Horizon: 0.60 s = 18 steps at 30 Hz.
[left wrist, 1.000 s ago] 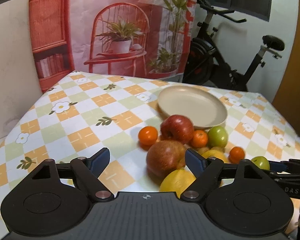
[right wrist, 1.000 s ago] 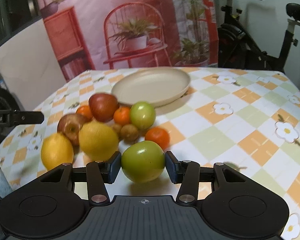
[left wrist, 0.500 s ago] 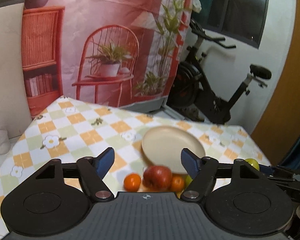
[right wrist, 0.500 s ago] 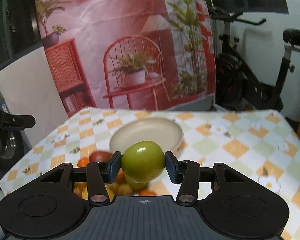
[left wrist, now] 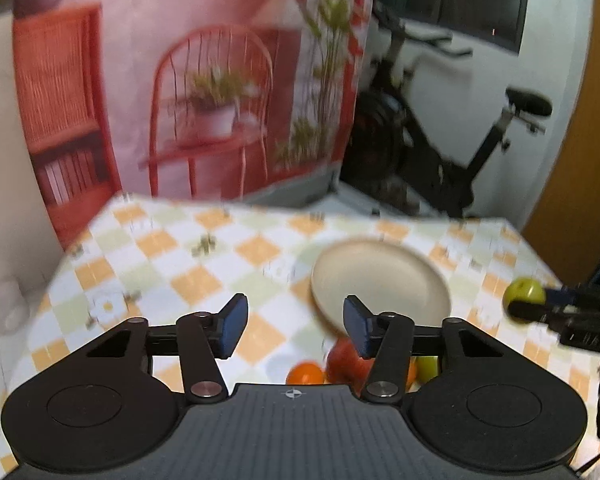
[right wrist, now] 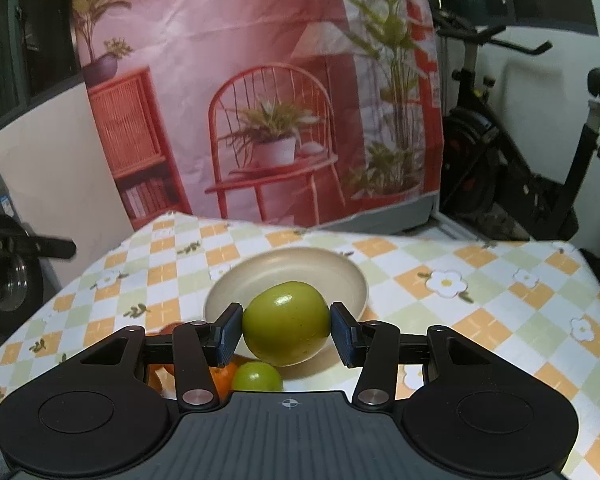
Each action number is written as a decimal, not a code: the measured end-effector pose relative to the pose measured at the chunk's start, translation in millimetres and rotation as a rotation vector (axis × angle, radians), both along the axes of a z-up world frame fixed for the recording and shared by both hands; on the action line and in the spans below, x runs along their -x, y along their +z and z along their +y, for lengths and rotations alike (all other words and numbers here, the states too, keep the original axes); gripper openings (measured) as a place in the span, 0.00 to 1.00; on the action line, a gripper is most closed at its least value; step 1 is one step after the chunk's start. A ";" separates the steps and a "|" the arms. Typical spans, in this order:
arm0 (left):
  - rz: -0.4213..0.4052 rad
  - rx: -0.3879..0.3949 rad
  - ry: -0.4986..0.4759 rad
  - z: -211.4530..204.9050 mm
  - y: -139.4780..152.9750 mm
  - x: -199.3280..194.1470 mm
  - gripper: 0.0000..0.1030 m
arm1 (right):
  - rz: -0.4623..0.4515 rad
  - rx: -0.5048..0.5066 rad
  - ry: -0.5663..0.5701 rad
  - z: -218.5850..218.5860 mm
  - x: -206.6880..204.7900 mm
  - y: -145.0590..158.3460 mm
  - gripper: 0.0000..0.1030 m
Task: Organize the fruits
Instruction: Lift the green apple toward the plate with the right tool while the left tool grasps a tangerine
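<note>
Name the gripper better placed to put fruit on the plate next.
Right. The right gripper is shut on the green apple, just short of the plate; the left gripper is open, holding nothing.

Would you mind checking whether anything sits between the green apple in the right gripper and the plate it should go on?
Nothing visible does. The right gripper holds the green apple in the air before the empty plate; the other fruit lies nearer the camera.

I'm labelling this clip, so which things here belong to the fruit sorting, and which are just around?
Part of the job:
green apple clamped in the right gripper
beige plate
green fruit and oranges on the table
open left gripper

Just around:
exercise bike
printed backdrop
checked tablecloth
</note>
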<state>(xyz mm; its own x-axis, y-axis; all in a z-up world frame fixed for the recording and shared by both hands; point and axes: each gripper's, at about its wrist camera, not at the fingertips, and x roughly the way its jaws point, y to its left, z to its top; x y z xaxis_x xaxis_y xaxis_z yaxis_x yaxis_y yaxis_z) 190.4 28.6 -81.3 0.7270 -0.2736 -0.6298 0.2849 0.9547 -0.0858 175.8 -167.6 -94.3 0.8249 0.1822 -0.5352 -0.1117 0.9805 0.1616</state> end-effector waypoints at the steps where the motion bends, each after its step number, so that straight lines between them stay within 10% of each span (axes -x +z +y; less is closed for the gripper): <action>1: 0.030 0.008 -0.007 3.5 -8.2 -6.8 0.52 | 0.010 -0.003 0.001 -0.2 -3.1 -3.9 0.43; 18: 0.285 0.103 -0.084 27.3 -90.0 -64.7 0.46 | 0.128 -0.111 -0.055 -18.6 -53.0 -38.6 0.43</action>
